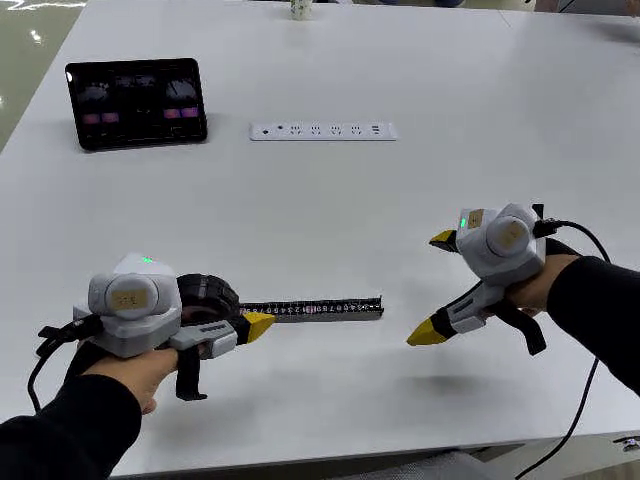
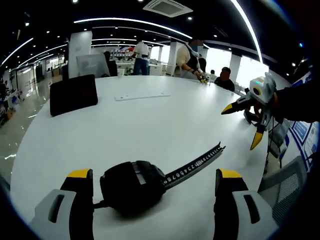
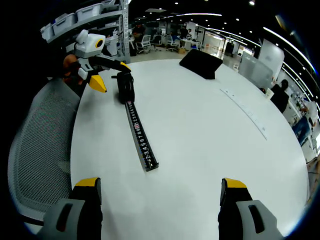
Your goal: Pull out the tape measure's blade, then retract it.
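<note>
On table (image 1: 400,200), blade (image 1: 315,308) out — left gripper (image 2: 154,173) wide, seemingly straddling tape measure (image 2: 131,184); right gripper (image 3: 160,182) wide, apart.

Tape measure (image 1: 215,296) on table (image 1: 420,200), before tablet (image 1: 136,102)

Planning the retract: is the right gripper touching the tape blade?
Apart. The right gripper view shows bare table between the open right gripper and the tape blade tip.

A black rectangular tablet (image 1: 136,102) stands propped near the far left corner of the broad white table (image 1: 420,190). A long white power strip (image 1: 323,131) lies flat beside it, toward the far edge. A grey mesh chair (image 3: 40,150) sits by the near edge.
</note>
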